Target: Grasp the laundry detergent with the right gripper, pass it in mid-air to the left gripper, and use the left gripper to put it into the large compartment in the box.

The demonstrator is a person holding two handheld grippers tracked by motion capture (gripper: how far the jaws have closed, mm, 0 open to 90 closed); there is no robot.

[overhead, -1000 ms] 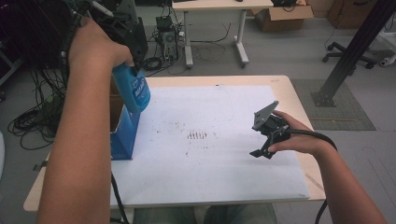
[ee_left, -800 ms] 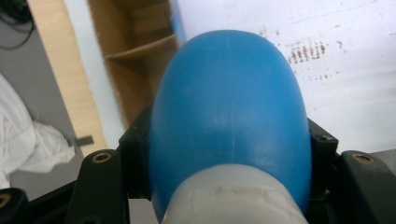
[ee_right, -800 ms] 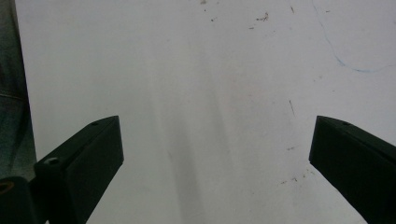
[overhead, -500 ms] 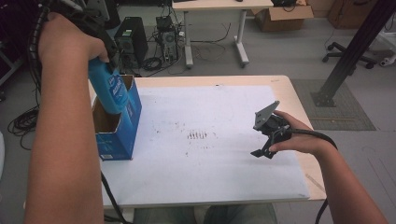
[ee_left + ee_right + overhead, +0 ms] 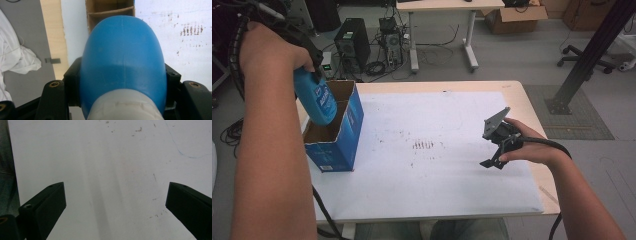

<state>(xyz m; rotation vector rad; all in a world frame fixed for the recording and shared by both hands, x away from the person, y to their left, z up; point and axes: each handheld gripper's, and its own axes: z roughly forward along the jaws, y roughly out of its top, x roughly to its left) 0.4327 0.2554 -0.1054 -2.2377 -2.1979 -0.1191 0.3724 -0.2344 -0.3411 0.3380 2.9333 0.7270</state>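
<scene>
Blue bottle (image 5: 318,99), white-capped, hangs base-down over the open blue carton (image 5: 337,135) at the worktop's (image 5: 532,107) left edge, clamped in the left gripper's (image 5: 122,82) jaws. Computers and cables clutter the grey floor behind. Its label is too small to read. The right gripper (image 5: 492,157) rests on the stained white sheet (image 5: 447,170), jaws wide apart, empty.

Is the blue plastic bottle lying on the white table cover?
No, the blue plastic bottle hangs in the left tool above the open blue cardboard box.
</scene>
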